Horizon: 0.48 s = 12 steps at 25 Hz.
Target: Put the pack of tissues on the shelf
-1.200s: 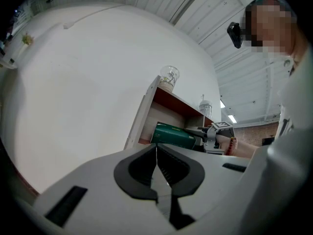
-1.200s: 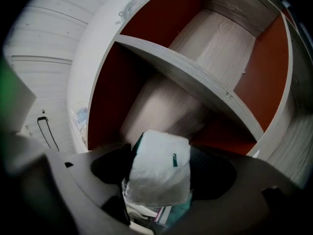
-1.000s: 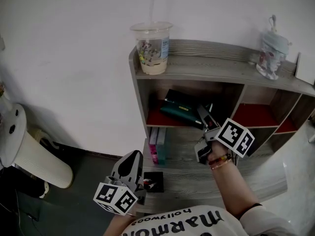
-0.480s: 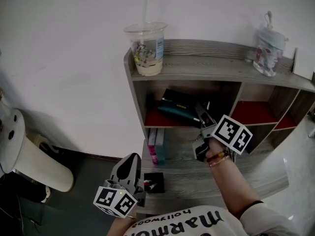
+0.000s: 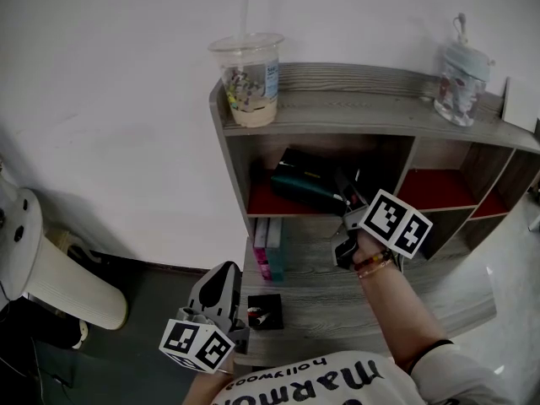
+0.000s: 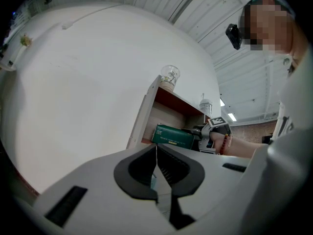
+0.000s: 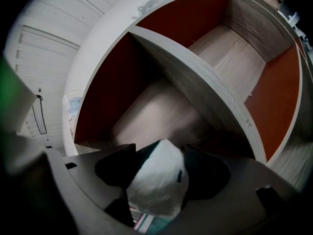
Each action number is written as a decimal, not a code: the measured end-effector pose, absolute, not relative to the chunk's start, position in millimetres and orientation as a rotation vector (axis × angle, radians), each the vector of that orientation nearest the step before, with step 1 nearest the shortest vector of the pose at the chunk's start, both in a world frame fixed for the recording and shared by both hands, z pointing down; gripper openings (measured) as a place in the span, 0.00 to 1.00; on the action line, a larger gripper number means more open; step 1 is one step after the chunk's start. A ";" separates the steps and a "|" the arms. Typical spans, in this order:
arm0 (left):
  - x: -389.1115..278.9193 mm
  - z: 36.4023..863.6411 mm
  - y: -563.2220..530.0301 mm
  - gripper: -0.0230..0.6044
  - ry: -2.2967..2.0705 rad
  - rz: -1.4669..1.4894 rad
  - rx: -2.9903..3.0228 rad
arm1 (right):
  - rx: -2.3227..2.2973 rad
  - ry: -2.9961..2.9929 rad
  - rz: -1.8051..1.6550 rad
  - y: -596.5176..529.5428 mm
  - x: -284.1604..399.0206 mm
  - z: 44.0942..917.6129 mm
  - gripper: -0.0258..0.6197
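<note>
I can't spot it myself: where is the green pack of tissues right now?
In the head view the pack of tissues is in the shelf's upper left compartment, under the drink cup, between the right gripper's closing jaws.

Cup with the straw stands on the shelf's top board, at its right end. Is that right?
Not quite. The cup does stand on the top board, but at its left end, not its right. The head view shows this.
</note>
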<state>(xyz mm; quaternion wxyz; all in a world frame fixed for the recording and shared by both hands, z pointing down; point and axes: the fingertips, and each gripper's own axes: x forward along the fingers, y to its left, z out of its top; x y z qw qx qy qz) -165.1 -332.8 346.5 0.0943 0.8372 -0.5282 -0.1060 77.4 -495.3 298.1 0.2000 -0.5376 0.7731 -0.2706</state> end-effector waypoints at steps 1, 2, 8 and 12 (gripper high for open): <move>-165.3 346.8 -332.9 0.07 -1.565 -0.315 2.482 | -1.511 2.166 -0.744 -495.6 77.8 297.8 0.51; -165.2 347.0 -333.2 0.07 -1.563 -0.316 2.481 | -1.518 2.170 -0.734 -496.0 78.1 297.4 0.51; -166.4 348.4 -333.0 0.07 -1.552 -0.323 2.471 | -1.555 2.194 -0.686 -498.6 77.8 294.9 0.49; -167.6 348.9 -332.5 0.07 -1.553 -0.330 2.465 | -1.566 2.204 -0.696 -501.0 76.1 294.7 0.48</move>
